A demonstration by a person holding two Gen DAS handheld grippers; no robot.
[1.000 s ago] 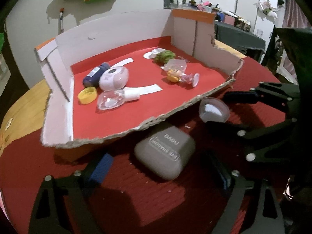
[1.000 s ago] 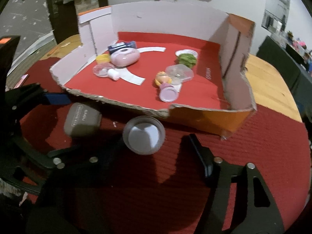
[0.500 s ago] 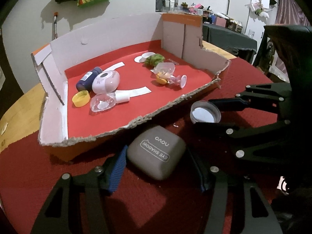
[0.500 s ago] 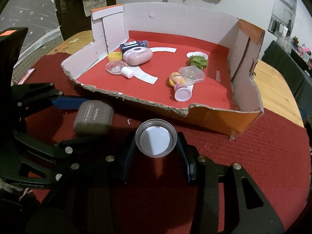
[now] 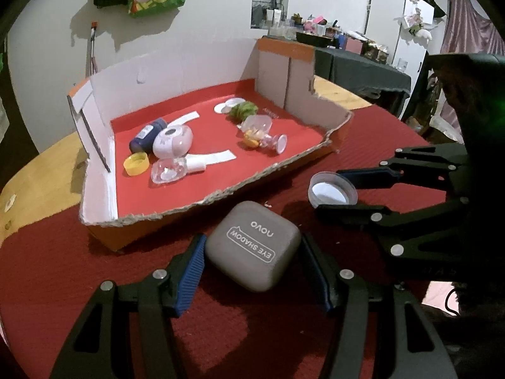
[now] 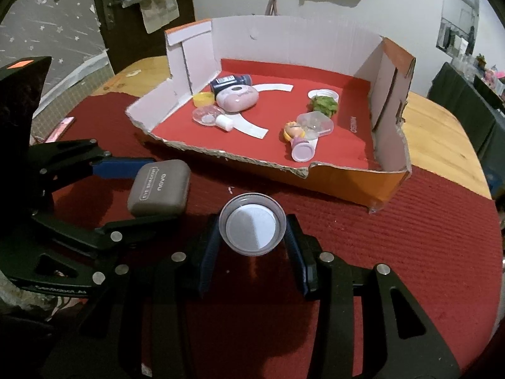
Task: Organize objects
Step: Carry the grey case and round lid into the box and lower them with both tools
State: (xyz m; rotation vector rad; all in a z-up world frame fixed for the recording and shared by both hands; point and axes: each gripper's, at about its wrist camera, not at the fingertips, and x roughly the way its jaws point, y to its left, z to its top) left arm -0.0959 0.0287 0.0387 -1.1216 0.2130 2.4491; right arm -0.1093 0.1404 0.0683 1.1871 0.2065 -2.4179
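Left gripper clamping eye-shadow case, box holding bottles

Two black skeletal hand-held gripper frames, silver rivets, ribbed blue finger pads.

The left gripper fills the lower part of its own wrist view, its two black fingers reaching up from the bottom edge toward the middle of the frame. The blue pads press against both sides of a grey case, so it is clamped on it. In the right wrist view the same gripper enters from the left edge, fingers pointing right.

The right gripper rises from the bottom of its own view, fingers angled toward the centre and closed against a small round lid. In the left wrist view it enters from the right edge, fingers pointing left.
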